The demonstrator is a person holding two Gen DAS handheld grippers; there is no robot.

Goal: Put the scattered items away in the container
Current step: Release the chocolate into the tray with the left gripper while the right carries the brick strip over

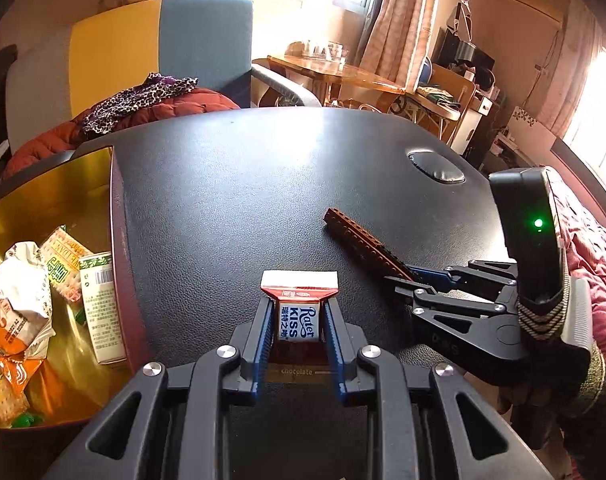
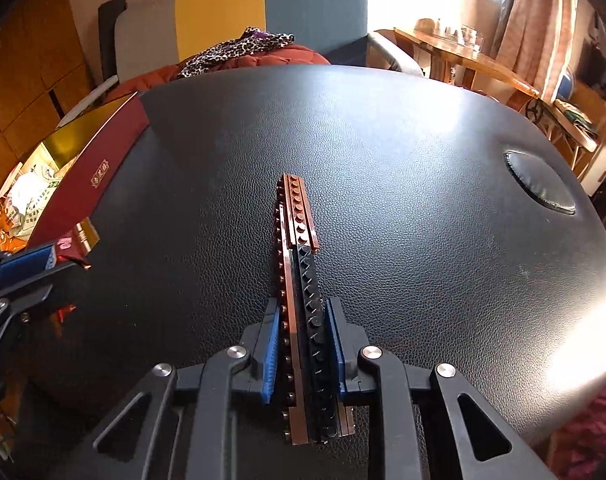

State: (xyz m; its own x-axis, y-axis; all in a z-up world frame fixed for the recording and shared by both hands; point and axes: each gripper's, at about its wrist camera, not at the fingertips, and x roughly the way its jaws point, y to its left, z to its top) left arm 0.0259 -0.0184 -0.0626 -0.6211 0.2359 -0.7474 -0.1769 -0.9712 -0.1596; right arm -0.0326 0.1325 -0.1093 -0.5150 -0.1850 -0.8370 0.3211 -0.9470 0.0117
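Container (image 1: 115,216), gold-lined with a red wall, sits at frame left, cut off by the edge, its snack packets partly hidden. Left gripper (image 1: 297,320) clamps a chocolate packet (image 1: 298,312) at lower centre. Right gripper (image 2: 303,344) clamps a brick strip (image 2: 299,264) above the black table (image 2: 403,160).

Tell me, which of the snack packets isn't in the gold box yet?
The Kiss chocolate packet: the left gripper holds it above the black table, while the other wrapped snacks already lie inside the gold box.

Left tool (image 1: 297,320) grips chocolate packet (image 1: 298,322) beside box (image 1: 121,216).
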